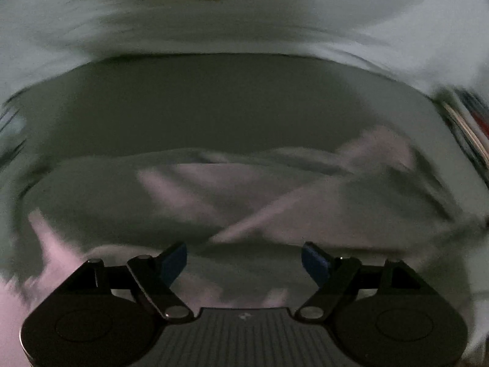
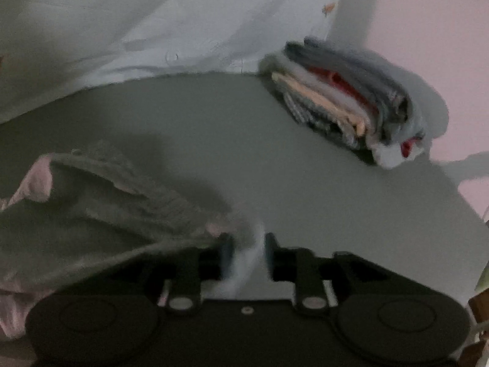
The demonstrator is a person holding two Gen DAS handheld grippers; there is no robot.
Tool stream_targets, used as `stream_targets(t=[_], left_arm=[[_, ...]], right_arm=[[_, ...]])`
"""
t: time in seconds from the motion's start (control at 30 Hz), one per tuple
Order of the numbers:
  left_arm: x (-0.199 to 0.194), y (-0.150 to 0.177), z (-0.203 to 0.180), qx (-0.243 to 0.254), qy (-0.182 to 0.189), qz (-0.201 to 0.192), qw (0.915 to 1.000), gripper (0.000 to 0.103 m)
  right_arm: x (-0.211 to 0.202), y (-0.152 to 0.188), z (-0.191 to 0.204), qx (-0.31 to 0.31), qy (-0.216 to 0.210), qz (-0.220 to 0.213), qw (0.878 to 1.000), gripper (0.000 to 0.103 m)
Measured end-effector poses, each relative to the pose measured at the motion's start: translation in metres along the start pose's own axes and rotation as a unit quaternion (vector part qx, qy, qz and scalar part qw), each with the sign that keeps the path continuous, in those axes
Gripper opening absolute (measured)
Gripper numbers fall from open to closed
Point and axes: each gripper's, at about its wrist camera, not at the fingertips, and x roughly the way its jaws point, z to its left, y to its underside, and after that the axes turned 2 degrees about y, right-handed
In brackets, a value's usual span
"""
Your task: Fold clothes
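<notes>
A crumpled grey-pink garment (image 1: 244, 195) lies on the grey table (image 1: 232, 107), just ahead of the left gripper (image 1: 244, 260), whose jaws stand spread and empty. The right gripper (image 2: 246, 257) has pale cloth between its half-parted jaws; whether they pinch it I cannot tell. A folded stack (image 2: 351, 104) sits at the far right.

Grey tabletop (image 2: 275, 153); pale patterned sheet (image 2: 137, 24) behind; pinkish wall (image 2: 428, 30).
</notes>
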Motion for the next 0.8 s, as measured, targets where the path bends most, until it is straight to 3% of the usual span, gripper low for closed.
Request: stream_targets(t=[0.07, 0.13, 0.23, 0.33, 0.4, 0.53, 0.57, 0.6, 0.67, 0.7, 0.73, 0.77, 0.8], left_arm=[[-0.001, 0.001, 0.042, -0.060, -0.043, -0.006, 0.9973, 0.085], [-0.003, 0.004, 0.086, -0.120, -0.086, -0.012, 0.9890, 0.086], [-0.008, 0.011, 0.150, -0.194, -0.146, -0.027, 0.9697, 0.089], [-0.007, 0.016, 0.207, -0.233, -0.199, -0.028, 0.9514, 0.090], [0.000, 0.017, 0.241, -0.261, -0.210, -0.028, 0.9418, 0.090], [0.019, 0.018, 0.299, -0.333, -0.194, -0.022, 0.9225, 0.090], [0.024, 0.018, 0.312, -0.348, -0.186, -0.023, 0.9185, 0.090], [0.028, 0.017, 0.322, -0.361, -0.176, -0.027, 0.9154, 0.098], [0.033, 0.010, 0.324, -0.368, -0.166, -0.054, 0.9134, 0.097], [0.037, 0.006, 0.323, -0.370, -0.170, -0.063, 0.9113, 0.095], [0.039, 0.002, 0.321, -0.369, -0.187, -0.070, 0.9079, 0.084], [0.040, -0.001, 0.318, -0.367, -0.206, -0.076, 0.9040, 0.073], [0.040, -0.004, 0.312, -0.359, -0.214, -0.080, 0.9051, 0.045]], right_arm=[[-0.006, -0.006, 0.012, -0.007, -0.013, -0.021, 1.000, 0.053], [-0.006, -0.012, 0.028, -0.009, -0.042, -0.032, 0.999, 0.056], [-0.001, -0.026, 0.057, -0.015, -0.090, -0.038, 0.995, 0.064], [0.005, -0.039, 0.082, -0.014, -0.134, -0.027, 0.991, 0.068], [0.011, -0.049, 0.099, -0.011, -0.160, -0.018, 0.987, 0.073], [0.031, -0.066, 0.136, -0.007, -0.191, 0.014, 0.981, 0.079], [0.038, -0.068, 0.145, -0.010, -0.187, 0.023, 0.982, 0.079], [0.046, -0.071, 0.154, -0.014, -0.177, 0.031, 0.984, 0.079], [0.063, -0.074, 0.169, -0.026, -0.150, 0.052, 0.987, 0.078], [0.070, -0.074, 0.174, -0.032, -0.139, 0.061, 0.988, 0.068], [0.076, -0.074, 0.177, -0.037, -0.135, 0.066, 0.988, 0.055], [0.079, -0.075, 0.177, -0.041, -0.136, 0.070, 0.987, 0.020], [0.078, -0.075, 0.173, -0.040, -0.137, 0.066, 0.988, 0.007]])
